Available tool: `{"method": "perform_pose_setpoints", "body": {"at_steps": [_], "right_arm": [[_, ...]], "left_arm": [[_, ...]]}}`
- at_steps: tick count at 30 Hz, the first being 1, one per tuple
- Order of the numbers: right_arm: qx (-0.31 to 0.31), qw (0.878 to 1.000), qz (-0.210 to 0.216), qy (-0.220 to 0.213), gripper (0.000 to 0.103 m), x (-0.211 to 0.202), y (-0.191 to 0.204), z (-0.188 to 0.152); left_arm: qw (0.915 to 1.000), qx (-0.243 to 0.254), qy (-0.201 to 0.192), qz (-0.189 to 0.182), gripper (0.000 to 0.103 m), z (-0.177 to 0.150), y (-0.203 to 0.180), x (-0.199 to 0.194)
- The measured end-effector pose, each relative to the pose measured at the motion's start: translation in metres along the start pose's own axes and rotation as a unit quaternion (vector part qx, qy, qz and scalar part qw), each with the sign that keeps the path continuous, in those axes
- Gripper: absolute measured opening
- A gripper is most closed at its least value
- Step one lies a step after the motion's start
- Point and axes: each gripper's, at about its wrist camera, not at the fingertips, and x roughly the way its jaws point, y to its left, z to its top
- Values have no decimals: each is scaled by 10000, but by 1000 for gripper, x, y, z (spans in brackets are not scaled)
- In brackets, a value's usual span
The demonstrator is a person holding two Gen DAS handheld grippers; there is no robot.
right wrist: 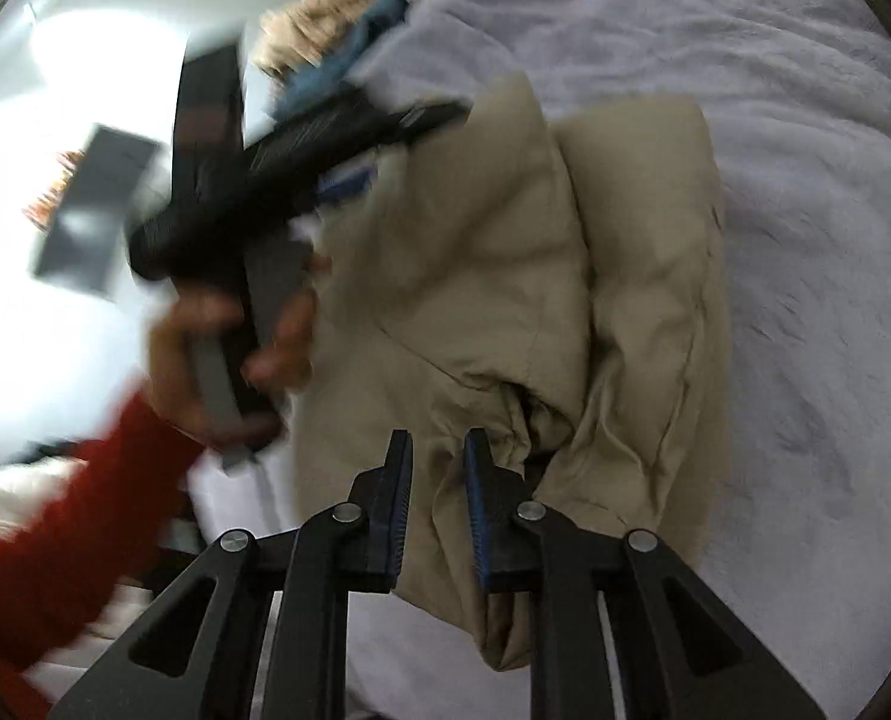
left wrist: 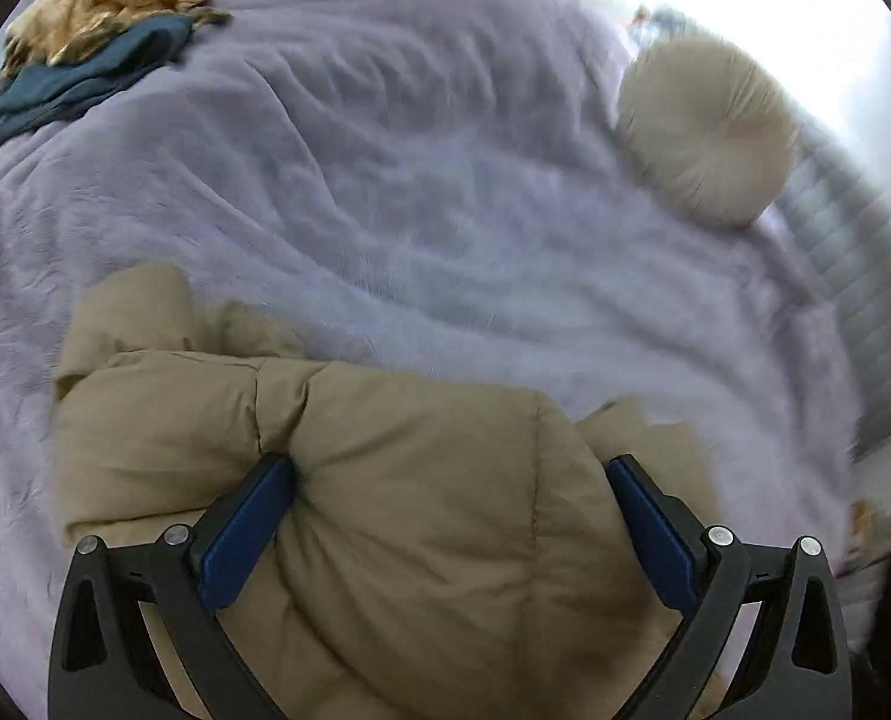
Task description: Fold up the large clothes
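Note:
A tan padded jacket [left wrist: 385,480] lies bunched on a lilac fuzzy blanket [left wrist: 385,180] on a bed. My left gripper [left wrist: 451,468] is open, its blue pads wide apart over a puffy fold of the jacket. In the right wrist view the jacket [right wrist: 505,276] lies folded lengthwise. My right gripper [right wrist: 439,450] has its jaws narrowly apart with a strip of the jacket's fabric between them. The left gripper [right wrist: 253,180] shows there too, blurred, held by a hand in a red sleeve at the jacket's left edge.
A round cream cushion [left wrist: 709,132] sits at the right of the bed. A pile of tan and dark blue clothes [left wrist: 91,42] lies at the far left corner; it also shows in the right wrist view [right wrist: 337,18]. A ribbed grey surface [left wrist: 853,252] borders the bed's right side.

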Motion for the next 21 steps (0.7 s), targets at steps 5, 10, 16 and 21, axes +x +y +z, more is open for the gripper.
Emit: {"method": "perform_pose_setpoints", "body": {"at_steps": [5,10,16,21], "right_arm": [[-245,9962,-836,95,12,35,-35,-28],[149,9985,-517,44,12,44,-63,-39],[255,9977,-614,109,12,43,-64,-27],[410,9953,-842,-234,14,20,-58,-7]], "left_arm": [[9978,489,165,424,103,-19,-28,30],[9934,829,198,765,103,-28,-47,44],[9920,890,223,869,103,-32,-48,45],[9906,932,231,978,103,-34,-47,44]]}}
